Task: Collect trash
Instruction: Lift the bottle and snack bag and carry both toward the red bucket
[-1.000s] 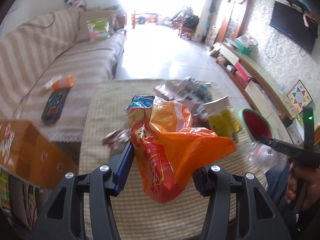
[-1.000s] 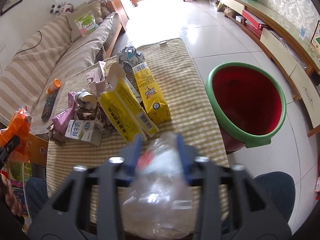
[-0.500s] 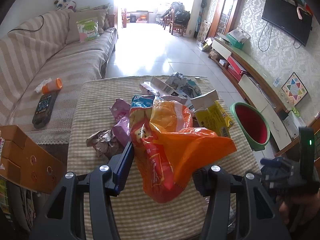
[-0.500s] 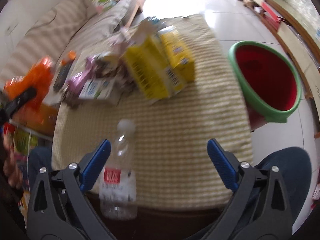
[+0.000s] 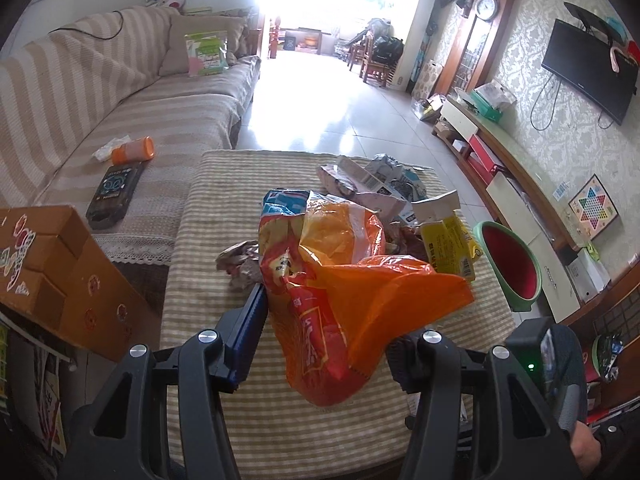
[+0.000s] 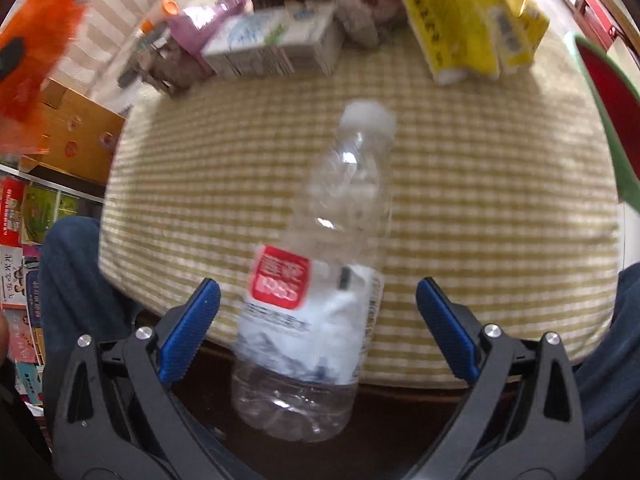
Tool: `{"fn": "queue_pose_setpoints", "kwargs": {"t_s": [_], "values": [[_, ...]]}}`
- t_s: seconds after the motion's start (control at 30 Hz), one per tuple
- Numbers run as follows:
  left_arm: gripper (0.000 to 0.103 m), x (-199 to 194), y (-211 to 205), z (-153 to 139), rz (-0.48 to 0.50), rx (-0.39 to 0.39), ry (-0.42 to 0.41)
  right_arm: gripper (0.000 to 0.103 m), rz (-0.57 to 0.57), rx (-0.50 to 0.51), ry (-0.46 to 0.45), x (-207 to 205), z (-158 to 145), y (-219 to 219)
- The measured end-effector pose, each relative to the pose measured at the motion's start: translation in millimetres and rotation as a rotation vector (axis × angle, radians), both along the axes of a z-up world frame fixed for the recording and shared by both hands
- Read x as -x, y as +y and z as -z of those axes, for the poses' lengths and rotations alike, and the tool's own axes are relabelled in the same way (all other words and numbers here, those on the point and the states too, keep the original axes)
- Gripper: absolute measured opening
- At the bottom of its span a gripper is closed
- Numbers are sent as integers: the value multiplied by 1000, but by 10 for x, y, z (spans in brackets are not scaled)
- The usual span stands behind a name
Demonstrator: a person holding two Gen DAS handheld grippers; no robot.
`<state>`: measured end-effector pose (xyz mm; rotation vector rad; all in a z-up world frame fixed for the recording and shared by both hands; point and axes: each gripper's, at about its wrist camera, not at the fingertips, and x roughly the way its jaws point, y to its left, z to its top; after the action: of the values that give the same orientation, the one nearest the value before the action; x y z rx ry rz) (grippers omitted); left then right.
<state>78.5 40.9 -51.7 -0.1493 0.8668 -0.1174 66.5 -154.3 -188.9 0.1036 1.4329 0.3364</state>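
Right gripper (image 6: 318, 332) stands wide, jaws closing, the clear plastic bottle with red label (image 6: 316, 276) lying between them, seemingly untouched, on the checked table edge (image 6: 480, 208). Left gripper (image 5: 324, 322) clamps the crinkled orange plastic bag (image 5: 340, 280); red basin with green rim (image 5: 510, 268) sits beyond.

Bare checked cloth (image 6: 460, 200) lies open around the bottle (image 6: 320, 280); cartons (image 6: 460, 12) crowd the far side.
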Motion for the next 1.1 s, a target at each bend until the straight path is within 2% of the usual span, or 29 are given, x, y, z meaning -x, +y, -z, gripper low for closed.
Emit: {"fn": "queue_pose_setpoints", "kwargs": {"t_s": [0.17,0.33,0.7,0.93,1.1], "values": [[51,64,113,50,-23,16,2,67,-11,17,-4,18,64,37],[51,101,121,58,-20,24,-5,55,-25,9,-29,4,12,15],[51,89,-70,-73,24,6,-29,54,8,-17,-167,-87,-455,-139],[51,-62,-332,-225,88,-25,-49,54,91,-36,-319,-276,-966,-479],[51,-267,-633,-385,159,-37,-80,54,175,-50,-395,-443,-1262,-866]]}}
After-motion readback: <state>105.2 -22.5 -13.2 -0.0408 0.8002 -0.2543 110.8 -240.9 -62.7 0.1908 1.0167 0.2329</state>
